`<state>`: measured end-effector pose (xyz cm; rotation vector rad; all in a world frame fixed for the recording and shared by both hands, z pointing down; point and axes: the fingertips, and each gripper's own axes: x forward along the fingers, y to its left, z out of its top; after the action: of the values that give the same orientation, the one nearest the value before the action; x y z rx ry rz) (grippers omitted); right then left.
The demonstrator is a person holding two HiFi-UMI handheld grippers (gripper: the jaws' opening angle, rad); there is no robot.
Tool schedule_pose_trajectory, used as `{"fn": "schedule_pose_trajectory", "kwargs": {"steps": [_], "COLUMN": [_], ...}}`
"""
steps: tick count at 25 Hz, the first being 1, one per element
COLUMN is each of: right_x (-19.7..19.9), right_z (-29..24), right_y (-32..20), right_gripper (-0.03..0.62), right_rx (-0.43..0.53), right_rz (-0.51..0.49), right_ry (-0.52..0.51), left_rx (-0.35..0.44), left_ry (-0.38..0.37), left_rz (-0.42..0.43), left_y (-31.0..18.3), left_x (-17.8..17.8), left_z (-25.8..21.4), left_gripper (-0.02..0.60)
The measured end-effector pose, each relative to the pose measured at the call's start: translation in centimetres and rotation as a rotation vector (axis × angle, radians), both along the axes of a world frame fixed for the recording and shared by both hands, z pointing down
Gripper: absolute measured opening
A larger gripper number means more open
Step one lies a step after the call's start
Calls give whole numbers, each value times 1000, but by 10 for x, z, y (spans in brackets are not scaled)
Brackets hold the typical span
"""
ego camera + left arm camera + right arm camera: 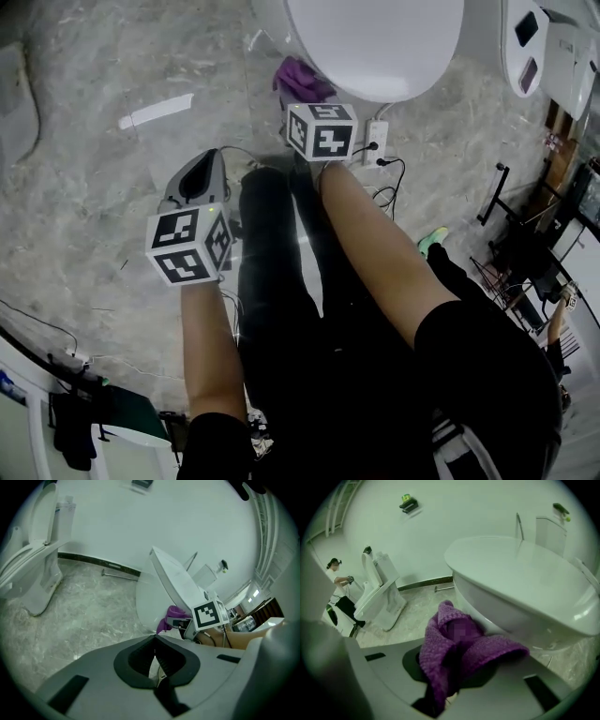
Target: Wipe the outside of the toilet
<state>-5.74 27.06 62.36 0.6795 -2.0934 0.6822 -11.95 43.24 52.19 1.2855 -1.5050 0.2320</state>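
Observation:
The white toilet (375,47) stands at the top of the head view with its lid down. In the right gripper view its bowl (525,588) curves close in front. My right gripper (450,667) is shut on a purple knitted cloth (459,653), which bunches up over the jaws and hides them. In the head view the cloth (302,80) lies against the bowl's lower front. My left gripper (192,178) hangs lower left over the floor, away from the toilet. Its jaws are shut with nothing between them (154,663). From there the cloth (171,618) shows beside the bowl (150,602).
A power strip (375,141) with cables lies on the marble floor by the toilet base, and a white strip (155,111) lies to the left. A second toilet (379,597) stands by the far wall, with a person (340,592) beyond it. Dark racks (525,234) crowd the right.

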Motion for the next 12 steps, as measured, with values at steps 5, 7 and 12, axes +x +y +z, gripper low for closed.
{"fn": "schedule_pose_trajectory", "kwargs": {"steps": [5, 7, 12], "right_x": [-31, -44, -68], "right_z": [1, 2, 2], "right_y": [-10, -14, -30], "right_gripper": [81, 81, 81], "right_rx": [1, 3, -4], "right_rz": [131, 156, 235], "right_ry": [-35, -47, -82], "left_rx": [-5, -13, -28], "left_ry": [0, -6, -30], "left_rz": [1, -4, -1], "left_y": [13, 17, 16], "left_x": [-27, -39, -64], "left_z": [4, 5, 11], "left_gripper": [6, 6, 6]}}
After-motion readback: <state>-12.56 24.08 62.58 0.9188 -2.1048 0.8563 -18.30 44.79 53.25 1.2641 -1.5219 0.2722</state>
